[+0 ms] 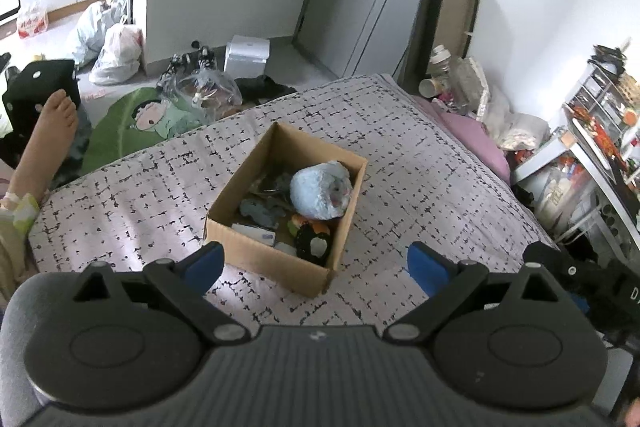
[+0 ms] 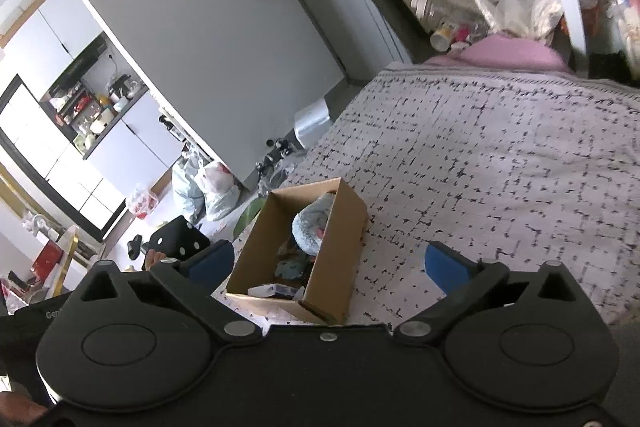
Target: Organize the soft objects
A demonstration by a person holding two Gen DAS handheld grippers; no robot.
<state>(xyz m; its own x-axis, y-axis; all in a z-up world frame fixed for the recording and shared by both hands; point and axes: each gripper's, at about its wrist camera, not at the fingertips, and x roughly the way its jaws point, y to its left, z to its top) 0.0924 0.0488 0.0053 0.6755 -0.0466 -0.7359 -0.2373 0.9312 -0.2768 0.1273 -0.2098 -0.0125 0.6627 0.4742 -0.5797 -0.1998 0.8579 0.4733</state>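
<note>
Both claws spread wide, nothing held. We note the cardboard box on the bedspread just ahead of the left gripper, long axis running away from it and leftward. Pale blue plush sits at the box's far-right end. Right gripper looks equally near.

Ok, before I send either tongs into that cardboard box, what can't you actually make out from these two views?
- Box bottom: in the left wrist view the blue plush covers part of the cardboard box floor.
- Dark grey items beside it: too small and dim to identify.
- Right wrist view: the box's side wall hides the black toy.
- Box's near corner: cut off by the right tongs body.
- Left tongs: open, empty.
</note>
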